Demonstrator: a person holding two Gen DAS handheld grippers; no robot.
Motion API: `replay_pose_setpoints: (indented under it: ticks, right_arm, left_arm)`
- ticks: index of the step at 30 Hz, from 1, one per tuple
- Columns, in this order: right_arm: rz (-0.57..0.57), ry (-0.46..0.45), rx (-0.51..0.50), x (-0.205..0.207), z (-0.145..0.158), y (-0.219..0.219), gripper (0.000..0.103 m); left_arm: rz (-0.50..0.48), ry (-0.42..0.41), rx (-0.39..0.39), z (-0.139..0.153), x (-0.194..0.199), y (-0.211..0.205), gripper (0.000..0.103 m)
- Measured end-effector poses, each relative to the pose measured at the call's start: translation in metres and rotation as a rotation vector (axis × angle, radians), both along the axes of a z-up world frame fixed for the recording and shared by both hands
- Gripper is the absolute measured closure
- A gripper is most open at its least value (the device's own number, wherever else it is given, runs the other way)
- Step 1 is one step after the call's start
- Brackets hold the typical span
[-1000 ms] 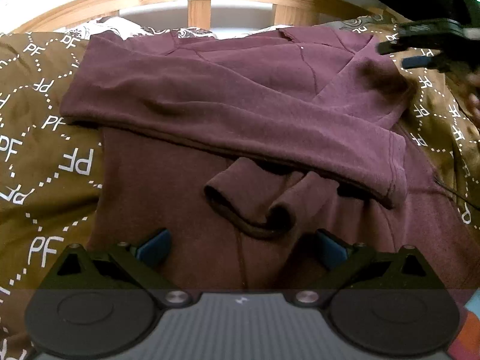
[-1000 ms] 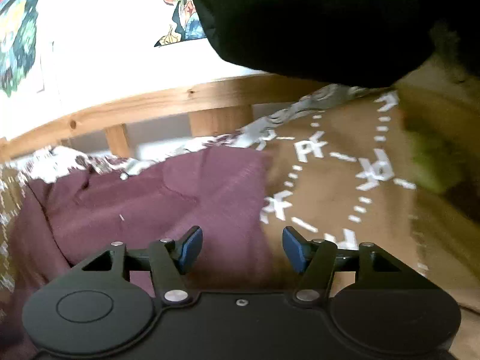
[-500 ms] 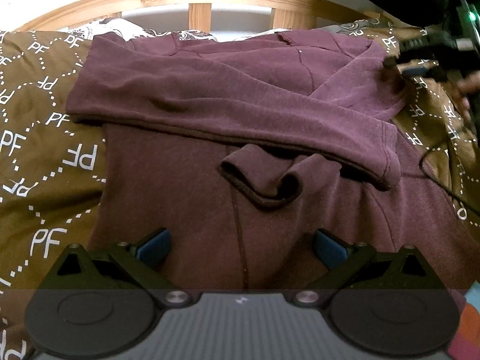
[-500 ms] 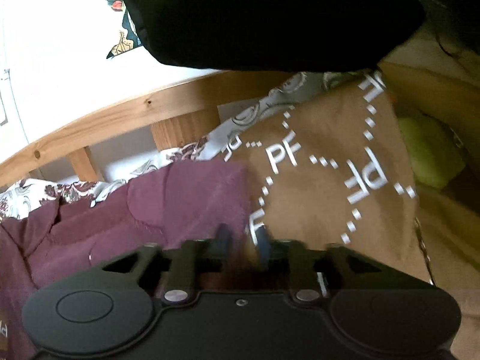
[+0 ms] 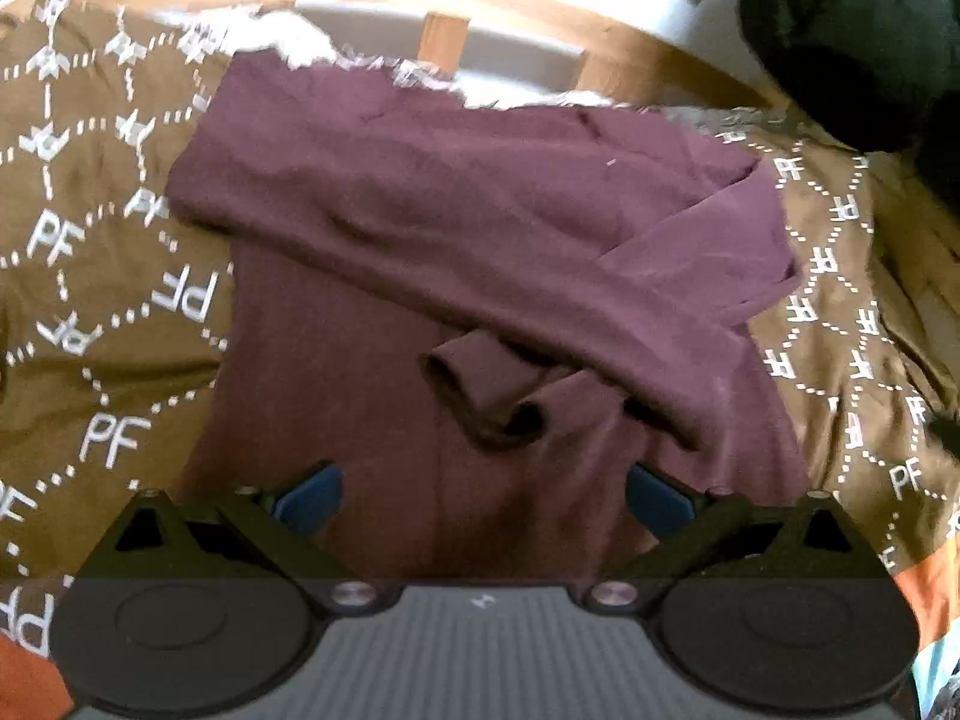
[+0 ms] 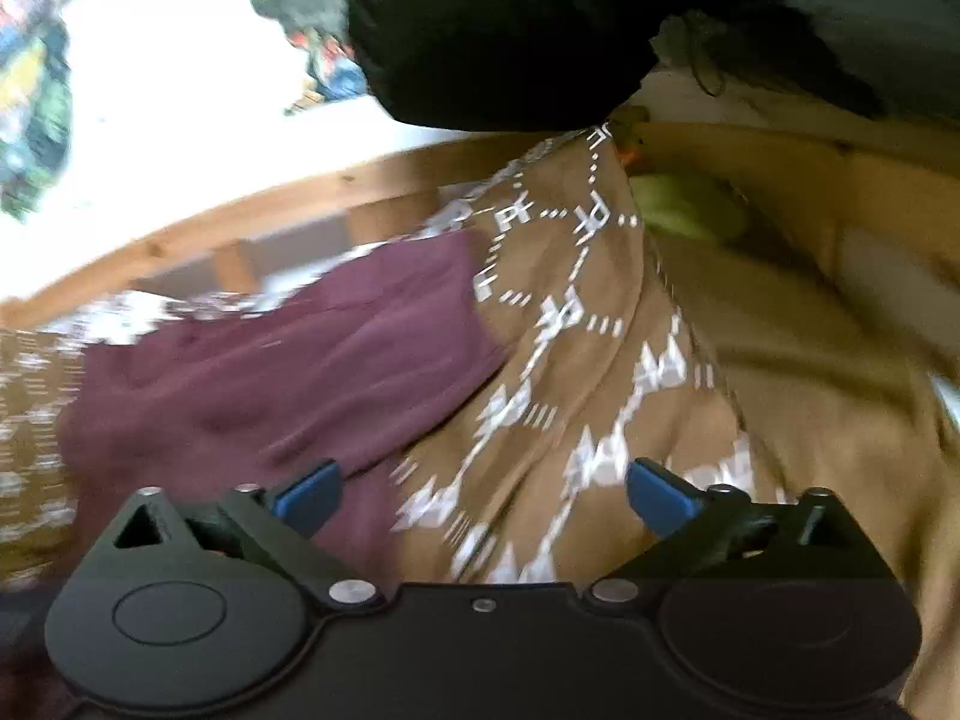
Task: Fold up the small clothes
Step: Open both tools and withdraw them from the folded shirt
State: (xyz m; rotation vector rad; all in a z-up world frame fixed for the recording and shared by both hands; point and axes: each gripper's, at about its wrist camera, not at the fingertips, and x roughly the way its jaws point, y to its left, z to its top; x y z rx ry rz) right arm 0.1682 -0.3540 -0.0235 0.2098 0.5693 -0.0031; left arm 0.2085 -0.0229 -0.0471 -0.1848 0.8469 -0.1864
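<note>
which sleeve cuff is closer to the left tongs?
The rolled cuff poking out mid-sweater; the other cuff ends the sleeve folded across on top, further right.

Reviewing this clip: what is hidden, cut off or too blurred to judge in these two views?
- Maroon sweater hem: left wrist view, hidden behind the open left gripper.
- Sweater's far collar: left wrist view, too blurred to read.
- Sweater's lower part: right wrist view, motion-blurred and cut off by the open right gripper.
- Bedspread lettering: right wrist view, smeared.
- Black object: right wrist view, unidentifiable.
</note>
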Motion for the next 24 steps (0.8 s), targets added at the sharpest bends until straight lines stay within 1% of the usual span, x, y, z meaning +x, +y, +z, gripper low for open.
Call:
replay_pose_setpoints:
  ticks: [2,5,7,9,12,14,18,20,22,24]
  right_arm:
    - [0.045,-0.006,0.002,-0.036,0.002,0.007,0.001]
    - [0.076,-0.026,-0.035,-0.086,0.003,0.013,0.001]
    - [0.055,0.004,-0.028,-0.105,0.002,0.012,0.001]
    - [0.057,0.001,-0.004,-0.123,0.004,0.010,0.001]
    - [0.050,0.011,-0.051,-0.143,0.007,0.014,0.001]
    - [0.032,0.024,-0.051,-0.153,0.013,0.016,0.001]
    - [-0.031,0.069,-0.039,-0.163,0.020,0.016,0.001]
    - [-0.036,0.060,-0.038,-0.166,0.024,0.018,0.001]
    - [-0.024,0.048,-0.037,-0.168,0.027,0.020,0.001]
    - [-0.014,0.041,-0.051,-0.172,0.031,0.025,0.001]
  left_arm:
    - [-0.018,-0.018,0.037,0.009,-0.010,-0.009,0.001]
    - [-0.061,-0.059,0.078,0.025,-0.030,-0.022,0.001]
    - [-0.091,-0.084,0.100,0.034,-0.045,-0.029,0.001]
    - [-0.104,-0.096,0.114,0.041,-0.058,-0.034,0.001]
    - [-0.088,-0.107,0.120,0.050,-0.075,-0.038,0.001]
    - [-0.081,-0.134,0.121,0.057,-0.085,-0.037,0.001]
    - [-0.088,-0.148,0.187,0.066,-0.089,-0.039,0.001]
    - [-0.092,-0.156,0.220,0.071,-0.087,-0.043,0.001]
    - [-0.094,-0.181,0.220,0.075,-0.088,-0.046,0.001]
    - [-0.107,-0.190,0.196,0.077,-0.088,-0.047,0.001]
